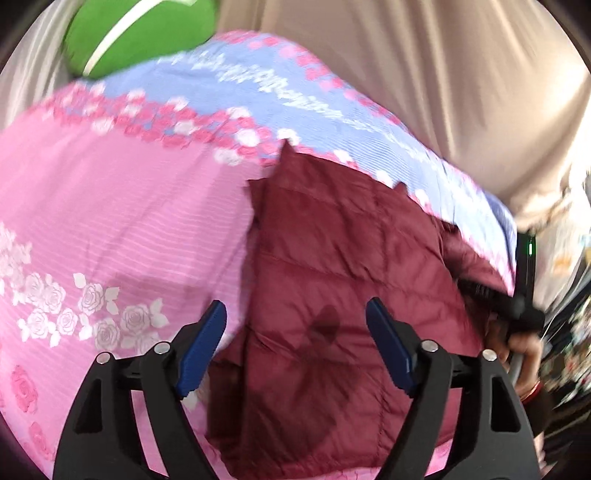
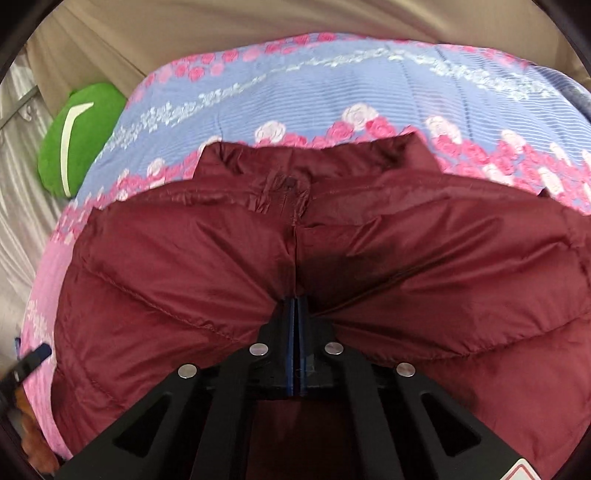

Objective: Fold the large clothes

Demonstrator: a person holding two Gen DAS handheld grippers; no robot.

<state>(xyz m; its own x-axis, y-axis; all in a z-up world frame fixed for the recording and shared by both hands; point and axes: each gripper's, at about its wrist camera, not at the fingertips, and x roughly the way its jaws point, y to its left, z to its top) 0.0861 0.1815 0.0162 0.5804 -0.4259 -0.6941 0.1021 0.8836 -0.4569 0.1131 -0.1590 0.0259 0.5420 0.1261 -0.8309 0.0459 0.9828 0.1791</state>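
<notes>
While my right tongs pinch the maroon puffer jacket near its zipper, my left tongs hang wide apart above it. It lies on the floral bedspread (green pillow beyond).

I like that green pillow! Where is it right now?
The green pillow sits at the far left corner of the flowery bedspread, beyond the maroon jacket, against the beige curtain. Both wrist views show it upper left.

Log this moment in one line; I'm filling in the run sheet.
step: folding | left gripper: open above maroon puffer jacket | right gripper: shut on jacket front | surface: floral bedspread
</notes>
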